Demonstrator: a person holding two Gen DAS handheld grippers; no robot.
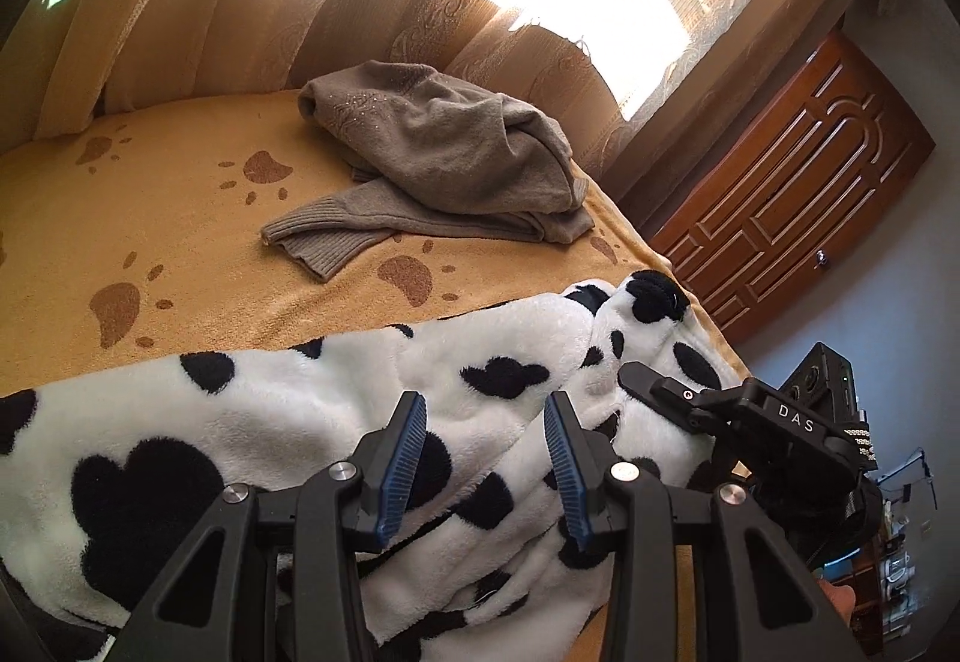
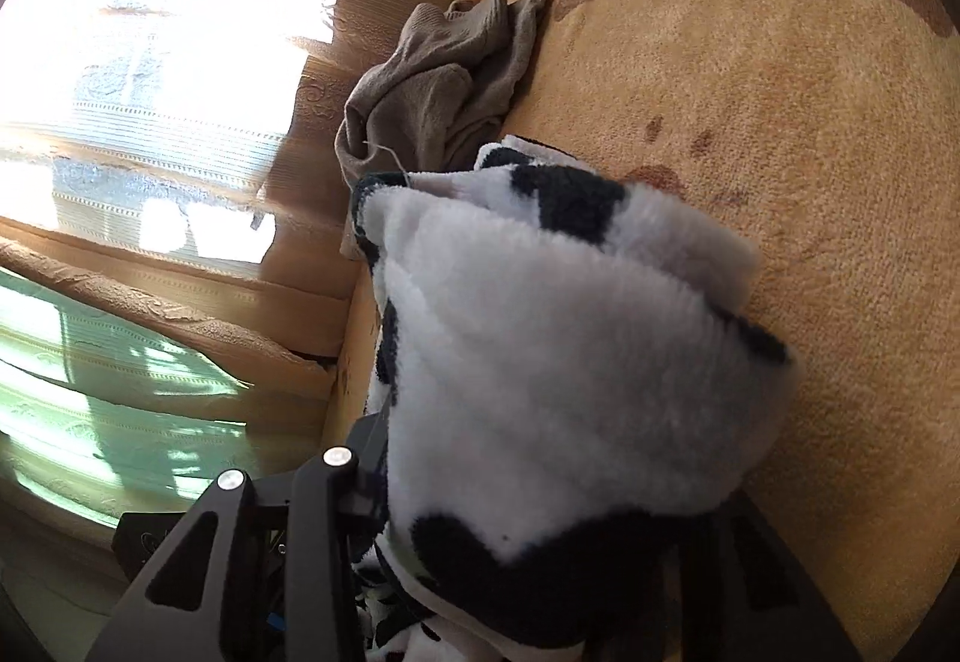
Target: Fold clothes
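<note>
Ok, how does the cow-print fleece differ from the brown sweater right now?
The cow-print fleece is white with black patches; the brown sweater is plain taupe knit. The fleece lies spread under the open left gripper, with one end bunched in the right gripper; the sweater sits crumpled and untouched, farther back. Both rest on the paw-print blanket.

A bed [image 1: 180,218] carries everything, covered by a tan blanket with brown paw prints. A crumpled grey-brown sweater [image 1: 444,158] lies near its far edge by the curtains, and a white fleece garment with black spots [image 1: 270,422] spreads along the near edge.
</note>
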